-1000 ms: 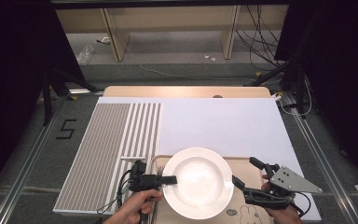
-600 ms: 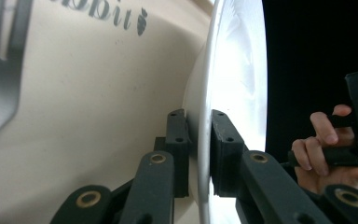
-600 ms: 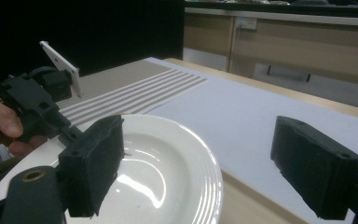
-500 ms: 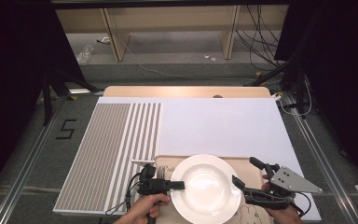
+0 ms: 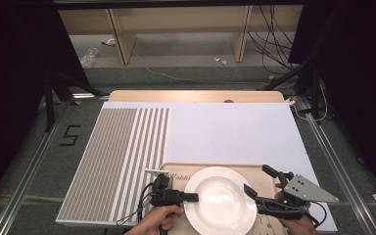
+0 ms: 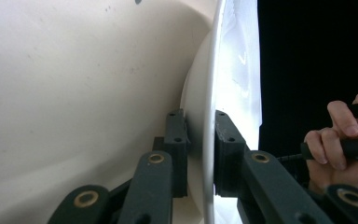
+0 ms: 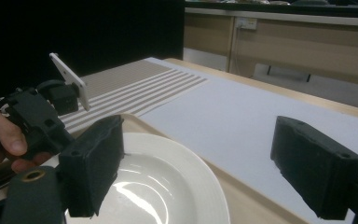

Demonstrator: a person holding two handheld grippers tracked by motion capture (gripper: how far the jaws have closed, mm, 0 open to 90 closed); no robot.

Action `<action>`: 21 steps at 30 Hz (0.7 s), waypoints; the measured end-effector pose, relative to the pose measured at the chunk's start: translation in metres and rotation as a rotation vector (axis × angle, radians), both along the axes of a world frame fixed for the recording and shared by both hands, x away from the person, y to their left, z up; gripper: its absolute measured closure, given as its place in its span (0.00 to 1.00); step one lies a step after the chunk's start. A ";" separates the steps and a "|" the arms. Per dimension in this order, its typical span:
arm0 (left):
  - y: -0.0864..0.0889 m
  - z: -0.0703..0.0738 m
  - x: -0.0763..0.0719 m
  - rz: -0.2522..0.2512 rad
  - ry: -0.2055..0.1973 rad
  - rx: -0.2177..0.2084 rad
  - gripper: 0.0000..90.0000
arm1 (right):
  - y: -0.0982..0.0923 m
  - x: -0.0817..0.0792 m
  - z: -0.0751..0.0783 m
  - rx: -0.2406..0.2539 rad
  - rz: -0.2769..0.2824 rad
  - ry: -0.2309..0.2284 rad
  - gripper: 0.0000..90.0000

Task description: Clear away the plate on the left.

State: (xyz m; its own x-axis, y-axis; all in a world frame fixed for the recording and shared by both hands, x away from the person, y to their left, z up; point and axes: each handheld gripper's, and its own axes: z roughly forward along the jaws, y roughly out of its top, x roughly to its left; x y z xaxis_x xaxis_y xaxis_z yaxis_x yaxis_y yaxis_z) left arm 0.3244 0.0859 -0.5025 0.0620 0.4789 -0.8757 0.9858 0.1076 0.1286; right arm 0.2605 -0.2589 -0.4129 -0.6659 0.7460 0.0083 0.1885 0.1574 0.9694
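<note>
Landmark for all positions: the white plate (image 5: 220, 200).

Nearest the person, at the plate's left rim, the left gripper (image 5: 191, 197) was pinching the plate edge — the left gripper view showed the thin rim (image 6: 210, 140) running between the two jaws, one pad against the underside and one against the eating face. Grip taken at the rim, presumably because it is the only part thin enough to fit between the pads. The left hand (image 5: 156, 219) sat just behind the gripper, at the near edge of the counter (image 5: 235, 127).

At the plate's right side, the right gripper (image 5: 259, 181) was spread wide and held nothing; in the right gripper view one jaw hung over the plate's (image 7: 168, 182) near rim, the other stood well clear of it above the white mat (image 7: 261, 116). Judgement: it was poised as a support or second hold, not yet engaged.

The plate lay over a pale wooden board (image 5: 176, 172) with printed lettering, partly covering it; whether the plate was resting flat or slightly lifted I could not tell.

Beyond the plate: the white mat (image 5: 230, 132) covering most of the counter, and to the far left of the plate a striped mat (image 5: 112, 156). No object stood on either — nothing blocked a move of the plate away from the person. Farther still, past the counter, the floor (image 5: 186, 63) carried loose cables (image 5: 274, 44) and wooden furniture legs (image 5: 120, 39).
</note>
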 end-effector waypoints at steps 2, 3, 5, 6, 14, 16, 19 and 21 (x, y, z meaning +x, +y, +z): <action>0.000 -0.001 0.000 0.006 0.004 -0.001 0.87 | 0.000 0.000 0.000 0.001 0.000 0.002 0.20; 0.000 -0.001 0.000 0.009 0.007 -0.001 0.87 | 0.000 0.000 0.000 0.001 -0.001 0.002 0.20; 0.000 -0.003 0.000 0.003 0.010 0.006 0.88 | 0.000 0.000 0.000 -0.001 0.001 -0.002 0.20; 0.001 -0.004 0.001 0.002 0.016 0.004 0.88 | 0.000 0.000 0.000 0.000 0.001 0.000 0.20; 0.003 -0.006 0.002 0.013 0.013 0.013 0.88 | 0.001 0.000 0.000 -0.003 0.003 -0.002 0.20; 0.005 -0.004 0.002 0.016 -0.002 0.010 0.87 | 0.001 0.000 0.000 -0.002 0.003 -0.001 0.20; 0.006 -0.001 0.003 0.005 -0.022 0.013 0.83 | 0.001 0.000 0.000 -0.006 0.004 0.000 0.20; 0.005 0.000 0.003 -0.010 -0.042 0.024 0.81 | 0.001 -0.001 0.000 -0.007 0.005 0.001 0.20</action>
State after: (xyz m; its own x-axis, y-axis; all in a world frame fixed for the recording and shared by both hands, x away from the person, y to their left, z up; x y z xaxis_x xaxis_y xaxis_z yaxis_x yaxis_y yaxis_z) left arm 0.3270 0.0913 -0.5026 0.1033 0.4990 -0.8605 0.9806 0.0941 0.1722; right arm 0.2598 -0.2580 -0.4128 -0.6694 0.7429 0.0038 0.1885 0.1649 0.9681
